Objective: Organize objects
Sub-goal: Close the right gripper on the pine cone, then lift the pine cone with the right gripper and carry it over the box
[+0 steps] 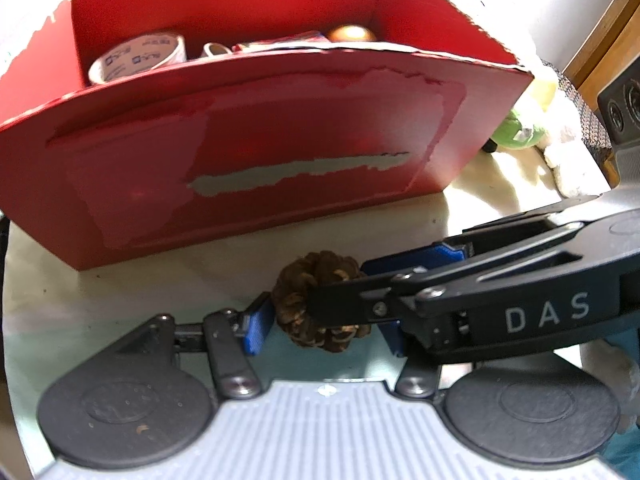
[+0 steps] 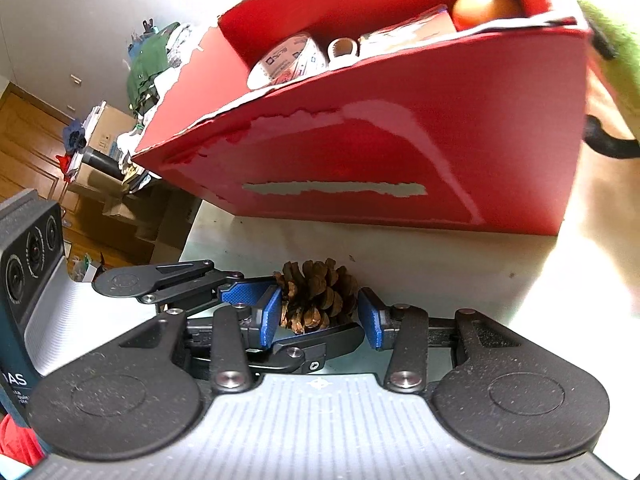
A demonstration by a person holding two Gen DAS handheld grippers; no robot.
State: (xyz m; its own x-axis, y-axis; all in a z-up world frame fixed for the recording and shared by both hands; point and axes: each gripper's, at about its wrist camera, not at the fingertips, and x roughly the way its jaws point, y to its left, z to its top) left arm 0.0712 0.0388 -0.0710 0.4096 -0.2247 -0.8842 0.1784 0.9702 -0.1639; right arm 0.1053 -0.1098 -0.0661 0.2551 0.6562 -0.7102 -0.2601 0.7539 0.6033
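A brown pine cone [image 1: 320,300] lies on the pale table just in front of a red cardboard box [image 1: 260,136]. Both grippers are around it. My left gripper [image 1: 324,324] has its blue pads on either side of the cone; the left pad [image 1: 258,326] touches it. My right gripper [image 2: 318,318] reaches in across the left one. Its left pad [image 2: 270,318] touches the cone [image 2: 316,296] and its right pad [image 2: 370,318] stands a little apart. The box [image 2: 360,160] holds a tape roll [image 1: 138,56], a small cup [image 2: 342,50] and an orange ball [image 2: 486,6].
A green soft toy [image 1: 516,128] lies to the right of the box. The table edge [image 2: 188,236] falls away on the left in the right wrist view, with cluttered cardboard boxes [image 2: 104,152] and wooden floor beyond. A wooden cabinet [image 1: 612,40] stands at the far right.
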